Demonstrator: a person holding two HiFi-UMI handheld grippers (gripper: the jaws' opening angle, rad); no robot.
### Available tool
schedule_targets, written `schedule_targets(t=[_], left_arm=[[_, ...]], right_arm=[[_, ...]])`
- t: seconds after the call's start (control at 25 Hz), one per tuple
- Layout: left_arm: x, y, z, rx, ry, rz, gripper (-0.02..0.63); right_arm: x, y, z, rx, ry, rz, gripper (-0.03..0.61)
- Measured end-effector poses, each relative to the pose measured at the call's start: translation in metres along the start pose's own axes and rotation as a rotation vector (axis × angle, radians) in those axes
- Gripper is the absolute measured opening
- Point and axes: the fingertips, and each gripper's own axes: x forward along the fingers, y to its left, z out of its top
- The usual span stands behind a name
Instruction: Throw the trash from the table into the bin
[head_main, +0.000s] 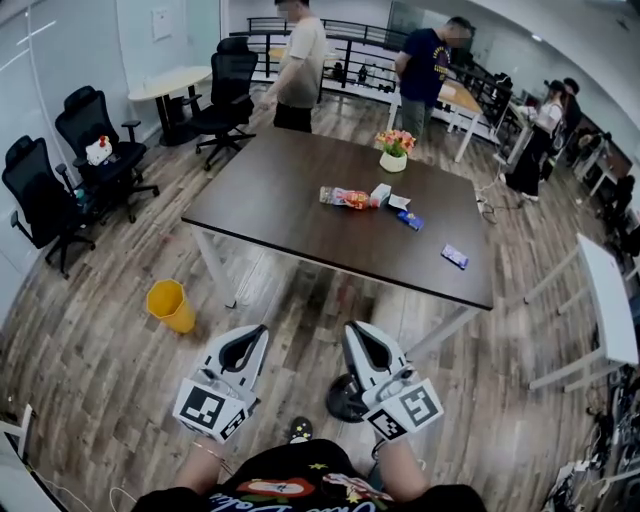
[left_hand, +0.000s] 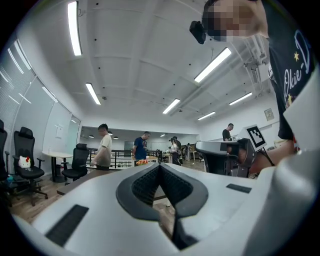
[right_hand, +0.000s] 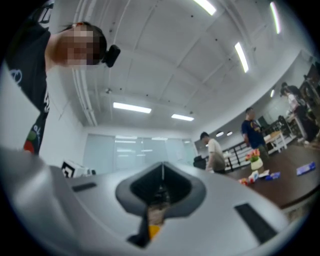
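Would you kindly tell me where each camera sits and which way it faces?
Head view: on the head, steeply down at table and bin; left gripper, right gripper show.
Left gripper view: on that gripper, level toward the table; its shut jaws show.
Right gripper view: likewise, tilted upward; shut jaws, shirt show.
Shared: flower pot.

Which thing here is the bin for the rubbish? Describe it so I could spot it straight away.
Find the big dark table in the middle of the room. On the floor off its near left corner stands a small yellow bin, the only bright yellow thing there, unlike the black office chairs further left.
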Motion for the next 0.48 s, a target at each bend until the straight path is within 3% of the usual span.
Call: schedule_targets(t=[0.48], left_arm=[[0.090,0.036,-0.019,-0.010,0.003,-0.022,0.006]], right_arm=[[0.044,-0.076,-0.009,-0.010,0.010,-0.028,0.005]])
